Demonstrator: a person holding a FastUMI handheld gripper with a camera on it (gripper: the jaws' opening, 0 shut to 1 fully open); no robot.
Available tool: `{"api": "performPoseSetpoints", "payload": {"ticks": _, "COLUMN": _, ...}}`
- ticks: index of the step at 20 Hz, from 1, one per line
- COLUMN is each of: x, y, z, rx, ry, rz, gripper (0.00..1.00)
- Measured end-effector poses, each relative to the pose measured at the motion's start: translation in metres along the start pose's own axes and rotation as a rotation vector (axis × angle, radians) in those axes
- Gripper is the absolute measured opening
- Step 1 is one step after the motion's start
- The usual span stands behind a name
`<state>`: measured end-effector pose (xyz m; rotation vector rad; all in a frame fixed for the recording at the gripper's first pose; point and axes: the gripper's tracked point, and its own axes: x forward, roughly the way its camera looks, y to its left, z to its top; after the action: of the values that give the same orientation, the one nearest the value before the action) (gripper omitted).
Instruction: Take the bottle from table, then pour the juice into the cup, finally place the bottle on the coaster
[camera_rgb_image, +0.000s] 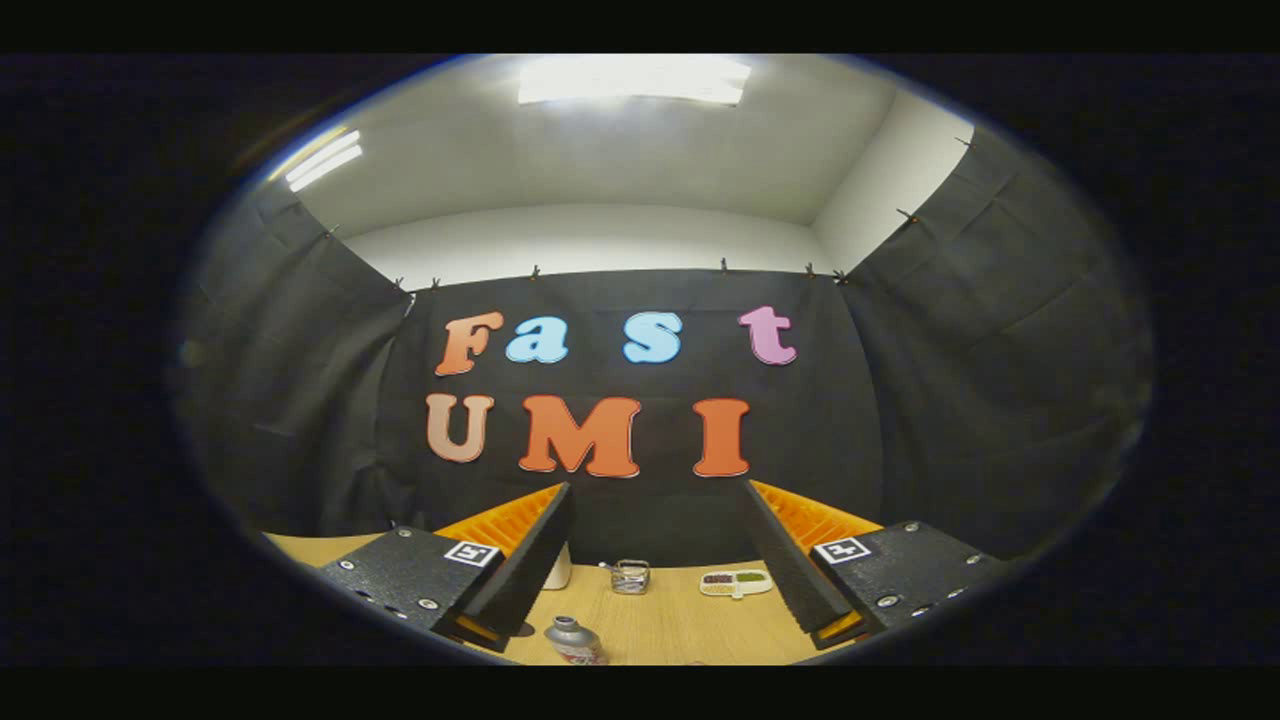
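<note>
- A white cup (560, 570) is peeking out from behind the left finger (520, 565).
- The bottle (573, 640) is standing on the wooden table (680, 625), low between the fingers, nearer the left one.
- The gripper (660, 560) is hanging released, fingers wide apart, holding nothing.
- A small glass container (630, 576) and a divided dish (736, 583) are sitting beyond the fingers.

On the table (680, 625), the bottle (573, 640) stands between the spread fingers of the gripper (660, 560), with a glass cup (630, 576) and a divided dish (736, 583) beyond, side by side.
</note>
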<state>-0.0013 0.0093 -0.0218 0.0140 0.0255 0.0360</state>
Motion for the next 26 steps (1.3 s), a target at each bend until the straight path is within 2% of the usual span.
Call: {"api": "performPoseSetpoints", "payload": {"ticks": 26, "x": -0.018, "y": 0.084, "z": -0.234, "rx": 0.023, "ry": 0.281, "rz": 0.171, "gripper": 0.99}}
